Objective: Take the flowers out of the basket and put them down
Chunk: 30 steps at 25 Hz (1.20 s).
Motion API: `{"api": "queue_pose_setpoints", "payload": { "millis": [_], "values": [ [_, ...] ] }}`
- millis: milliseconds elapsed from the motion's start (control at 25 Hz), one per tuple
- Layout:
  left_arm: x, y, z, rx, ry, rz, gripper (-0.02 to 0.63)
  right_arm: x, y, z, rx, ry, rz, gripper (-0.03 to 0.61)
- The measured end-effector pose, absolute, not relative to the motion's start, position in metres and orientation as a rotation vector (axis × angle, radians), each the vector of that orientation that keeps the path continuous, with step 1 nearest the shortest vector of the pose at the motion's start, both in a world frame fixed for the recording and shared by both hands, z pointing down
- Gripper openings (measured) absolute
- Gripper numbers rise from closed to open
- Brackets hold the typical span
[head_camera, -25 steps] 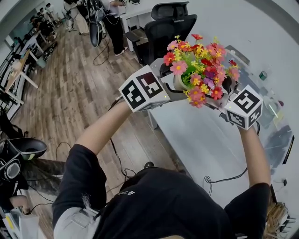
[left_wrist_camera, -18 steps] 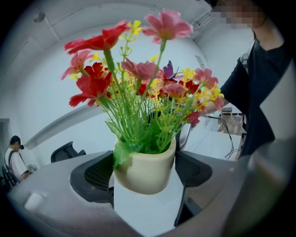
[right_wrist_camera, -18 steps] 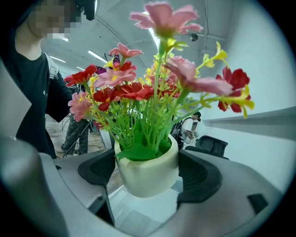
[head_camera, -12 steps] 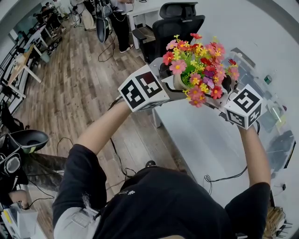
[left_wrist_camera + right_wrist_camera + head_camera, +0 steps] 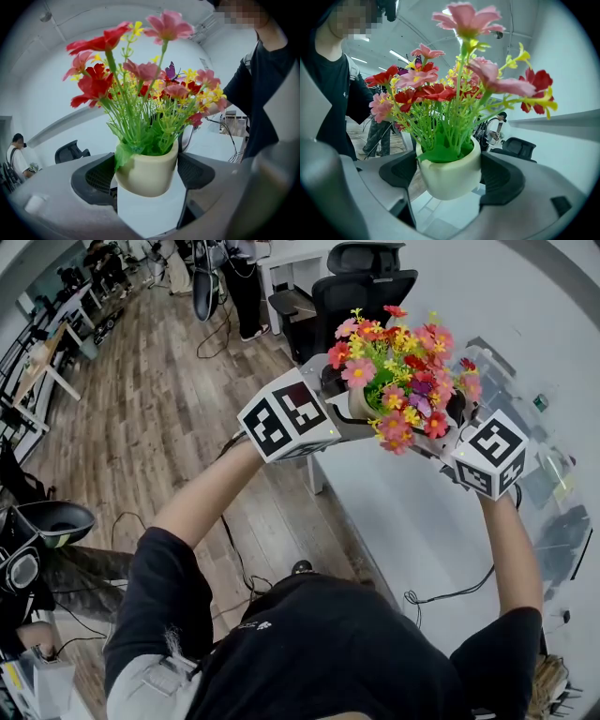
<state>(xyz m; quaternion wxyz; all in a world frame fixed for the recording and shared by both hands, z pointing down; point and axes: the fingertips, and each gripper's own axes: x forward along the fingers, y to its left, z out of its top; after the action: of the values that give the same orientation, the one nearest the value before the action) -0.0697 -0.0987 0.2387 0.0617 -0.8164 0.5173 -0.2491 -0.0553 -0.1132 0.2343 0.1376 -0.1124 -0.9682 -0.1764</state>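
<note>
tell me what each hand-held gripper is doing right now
Left hand-held gripper: closed on the flower pot.
Right hand-held gripper: closed on the same flower pot.

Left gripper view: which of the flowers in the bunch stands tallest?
The pink bloom on the long stem right of centre, rising from the cream pot; the red bloom to its left stops a little lower.

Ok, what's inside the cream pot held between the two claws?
The cream round pot holds green stems and leaves topped with red, pink and yellow flowers. The foliage covers whatever fills the pot below.
</note>
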Motion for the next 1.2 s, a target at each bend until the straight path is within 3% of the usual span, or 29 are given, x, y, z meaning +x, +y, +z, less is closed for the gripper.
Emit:
{"api": "queue_pose_setpoints", "payload": {
  "millis": [1200],
  "values": [
    [-0.111,-0.067,0.245,-2.53,1.438,-0.721,0.413,-0.095,-0.081,0.241,-0.203,-2.81,-0.45,0.426]
  ]
}}
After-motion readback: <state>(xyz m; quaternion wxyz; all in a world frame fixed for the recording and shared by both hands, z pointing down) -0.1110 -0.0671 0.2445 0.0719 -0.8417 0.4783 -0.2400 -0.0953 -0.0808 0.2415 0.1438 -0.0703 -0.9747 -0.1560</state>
